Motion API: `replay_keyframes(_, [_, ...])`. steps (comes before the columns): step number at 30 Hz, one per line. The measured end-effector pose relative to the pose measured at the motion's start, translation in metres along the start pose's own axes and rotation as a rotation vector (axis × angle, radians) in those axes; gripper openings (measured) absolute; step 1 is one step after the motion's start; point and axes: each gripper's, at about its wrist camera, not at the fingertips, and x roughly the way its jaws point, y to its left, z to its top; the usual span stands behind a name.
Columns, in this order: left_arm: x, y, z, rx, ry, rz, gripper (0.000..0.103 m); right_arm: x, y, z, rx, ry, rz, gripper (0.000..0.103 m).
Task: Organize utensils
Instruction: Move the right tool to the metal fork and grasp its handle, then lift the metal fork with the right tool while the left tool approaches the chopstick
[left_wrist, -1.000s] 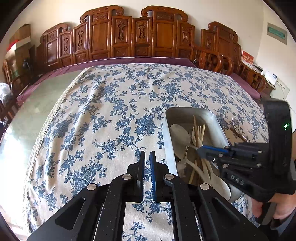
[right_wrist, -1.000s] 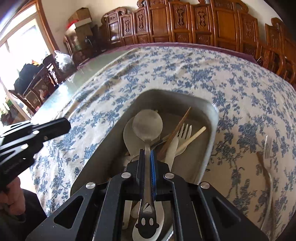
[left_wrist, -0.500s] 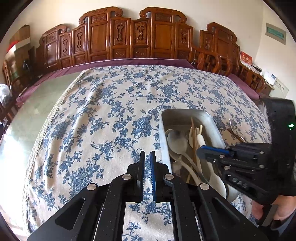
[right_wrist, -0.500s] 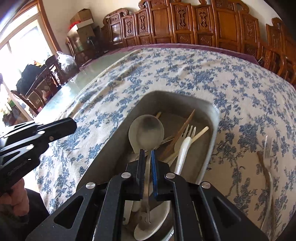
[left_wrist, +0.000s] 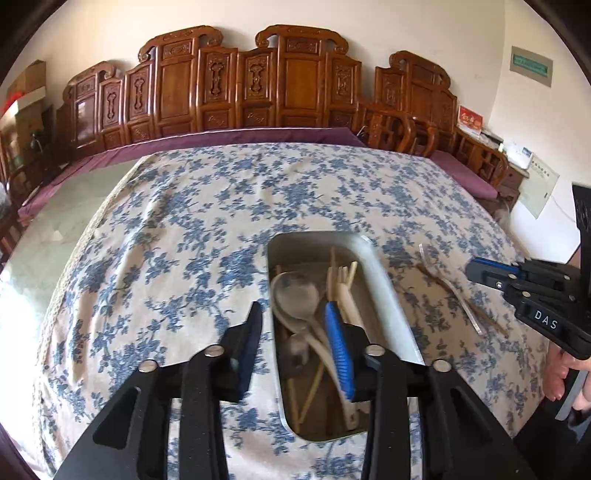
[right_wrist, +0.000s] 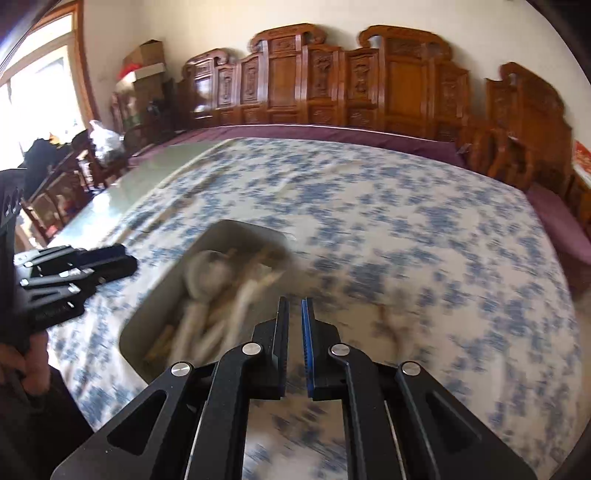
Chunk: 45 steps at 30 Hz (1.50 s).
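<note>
My table (left_wrist: 207, 221) wears a blue-flowered cloth (left_wrist: 177, 266). On it sits the metal tray (left_wrist: 384, 288), holding a steel spoon (left_wrist: 295, 291), pale spoons and chopsticks in a heap. A clear fork (left_wrist: 450, 284) and a brown stick, touching each other, lie on the cloth just right of the tray. My left hand-held gripper (left_wrist: 295, 325) has just been spreading its jaws; they stand apart over the tray's left rim, holding nothing. My right hand-held gripper (right_wrist: 294, 325), marked "DAS" on its body, is nearly closed and empty, above the cloth beside the tray.
</note>
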Motion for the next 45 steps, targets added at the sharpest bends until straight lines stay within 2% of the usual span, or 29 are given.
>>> replay_keyframes(3, [-0.001,-0.007,0.001,-0.016,-0.002,-0.024,0.051,-0.011,-0.025,-0.011,0.028,0.015,-0.054,0.009])
replay_keyframes(5, [-0.001,-0.012,0.0,-0.012,-0.002,-0.023,0.054,-0.02,-0.043,-0.018,0.045,0.019,-0.09,0.01])
replay_keyframes(8, [0.0,-0.024,-0.003,0.009,0.001,-0.029,0.06,-0.024,-0.064,-0.026,0.063,0.03,-0.12,0.022])
replay_keyframes(10, [0.001,-0.033,-0.004,0.023,0.001,-0.033,0.065,-0.022,-0.074,-0.031,0.078,0.043,-0.131,0.022])
replay_keyframes(15, [0.006,-0.051,-0.011,0.048,0.018,-0.055,0.065,-0.005,-0.09,-0.043,0.102,0.094,-0.145,0.022])
replay_keyframes(19, [0.008,-0.068,-0.018,0.085,0.026,-0.067,0.065,0.016,-0.097,-0.05,0.136,0.141,-0.098,0.022])
replay_keyframes(27, [-0.001,-0.077,-0.017,0.077,0.02,-0.124,0.065,0.052,-0.081,-0.037,0.09,0.169,-0.043,0.022])
replay_keyframes(32, [-0.002,-0.083,-0.016,0.091,0.016,-0.125,0.065,0.078,-0.08,-0.031,0.071,0.219,-0.055,0.022])
replay_keyframes(35, [0.003,-0.083,-0.018,0.09,0.039,-0.143,0.065,0.088,-0.084,-0.033,0.09,0.256,-0.03,0.022])
replay_keyframes(37, [0.007,-0.083,-0.019,0.084,0.059,-0.157,0.065,0.089,-0.087,-0.033,0.11,0.255,-0.014,0.016])
replay_keyframes(38, [0.009,-0.083,-0.019,0.083,0.065,-0.162,0.065,0.089,-0.088,-0.033,0.121,0.259,-0.006,0.009])
replay_keyframes(45, [0.011,-0.086,-0.02,0.095,0.069,-0.161,0.065,0.073,-0.089,-0.03,0.132,0.224,0.008,0.009])
